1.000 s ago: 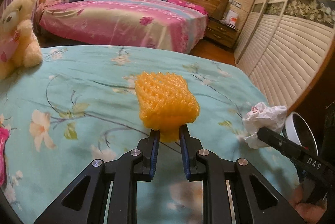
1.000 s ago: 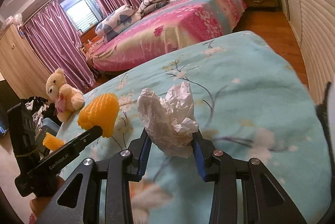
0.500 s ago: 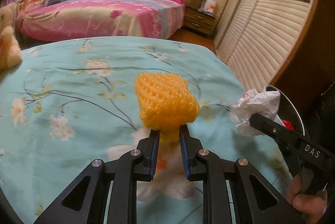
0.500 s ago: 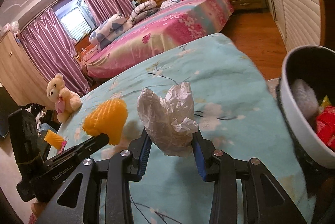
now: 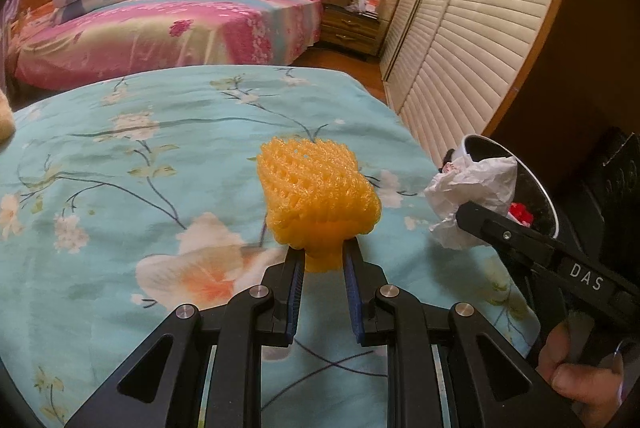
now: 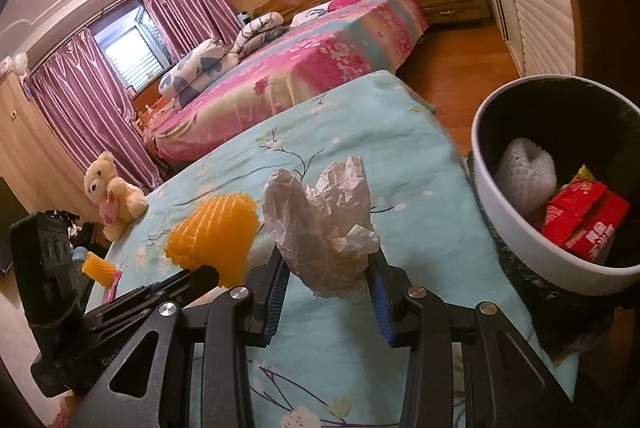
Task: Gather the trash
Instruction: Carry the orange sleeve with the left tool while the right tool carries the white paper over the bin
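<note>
Two pieces of trash are in our grippers, and over the last second both have swung from above the middle of the bed (image 5: 120, 156) toward its right-hand edge, so that the trash bin (image 6: 486, 164), out of the right wrist view a second ago, now fills that view's right side. That means, in our judgement, that the carry is nearly done and the drop is next, the right load first since it is nearer the rim. We go from large to small. We see a bedroom with a quilted wall and a louvred wardrobe (image 5: 472, 40), a second bed in pink covers (image 5: 160, 32) across the wooden floor, and purple curtains (image 6: 80, 100) at the window. Our bed wears a turquoise floral sheet; a teddy bear (image 6: 110, 194) sits at its far corner, and a smaller orange piece (image 6: 96, 266) lies near it, so more remains to collect. The bin already holds a red packet (image 6: 586, 224) and a white foam net (image 6: 526, 178). Our left gripper (image 5: 323, 260) is closed narrowly on the stem of the orange foam net (image 5: 316, 192), held above the sheet. Our right gripper (image 6: 326, 280) clamps the crumpled white paper (image 6: 324, 216), just beside the bin's rim but not yet over the opening.
</note>
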The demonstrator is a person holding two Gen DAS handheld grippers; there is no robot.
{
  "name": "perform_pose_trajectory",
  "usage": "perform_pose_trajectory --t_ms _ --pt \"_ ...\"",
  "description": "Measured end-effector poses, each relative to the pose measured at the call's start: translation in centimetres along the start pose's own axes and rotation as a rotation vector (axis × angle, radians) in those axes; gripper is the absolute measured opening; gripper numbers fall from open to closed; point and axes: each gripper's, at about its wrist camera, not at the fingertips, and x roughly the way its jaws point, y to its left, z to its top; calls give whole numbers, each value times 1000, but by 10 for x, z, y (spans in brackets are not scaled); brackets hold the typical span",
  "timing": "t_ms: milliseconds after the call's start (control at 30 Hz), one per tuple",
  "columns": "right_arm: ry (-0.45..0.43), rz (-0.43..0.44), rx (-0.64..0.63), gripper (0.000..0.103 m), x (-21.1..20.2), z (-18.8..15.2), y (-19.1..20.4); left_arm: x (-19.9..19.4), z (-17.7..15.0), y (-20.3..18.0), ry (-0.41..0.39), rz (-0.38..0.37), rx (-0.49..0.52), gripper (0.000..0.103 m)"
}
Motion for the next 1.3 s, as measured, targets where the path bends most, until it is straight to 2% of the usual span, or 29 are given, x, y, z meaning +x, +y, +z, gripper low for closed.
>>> perform_pose_trajectory --t_ms 500,1300 --pt "-37 -21 27 39 -22 -5 -14 -6 -8 -37 -7 -28 43 18" --pt "-103 -75 91 40 -61 -6 -56 12 -4 -102 10 -89 117 19"
